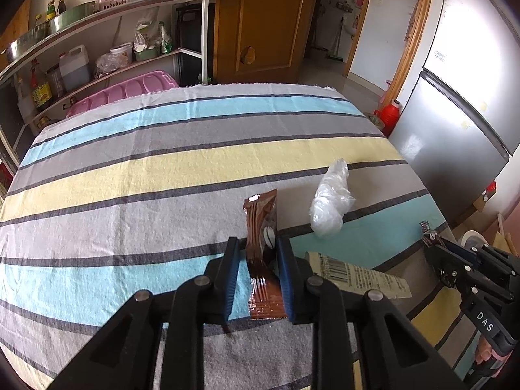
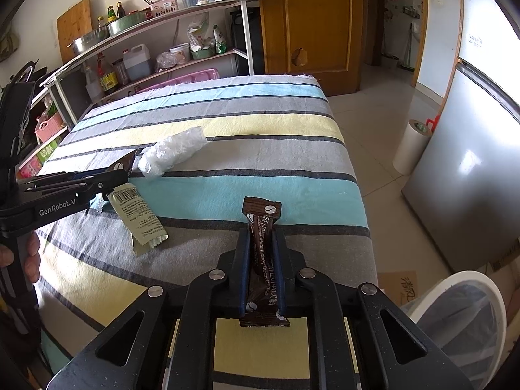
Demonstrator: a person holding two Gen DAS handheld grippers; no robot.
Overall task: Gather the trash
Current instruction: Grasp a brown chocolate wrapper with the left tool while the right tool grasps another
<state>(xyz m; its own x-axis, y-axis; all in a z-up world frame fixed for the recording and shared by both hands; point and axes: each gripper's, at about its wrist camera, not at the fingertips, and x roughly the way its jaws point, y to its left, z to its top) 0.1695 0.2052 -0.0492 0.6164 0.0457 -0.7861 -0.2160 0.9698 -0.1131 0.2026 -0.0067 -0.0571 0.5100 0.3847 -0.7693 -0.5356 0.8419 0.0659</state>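
Brown foil marks both items in hand; we find the left gripper (image 1: 258, 253) pinching a coffee sachet (image 1: 261, 227), its pads closed on the packet's lower half, the long axis running straight out along the fingers and the top tilted clear of the striped cloth (image 1: 162, 169); the right gripper (image 2: 262, 260) likewise clamps a second sachet (image 2: 262, 253), jaws pressed on its sides, long axis in line with the fingers. We note two pieces left on the cloth: a crumpled clear bag (image 1: 330, 204) and a pale green wrapper (image 1: 357, 274), the latter just beside the left gripper, between the two tools. We judge the next move turns on the bin (image 2: 471, 318); it sits off the table edge, low to the right of the right gripper, so the right hand is nearer and the left must cross farther.
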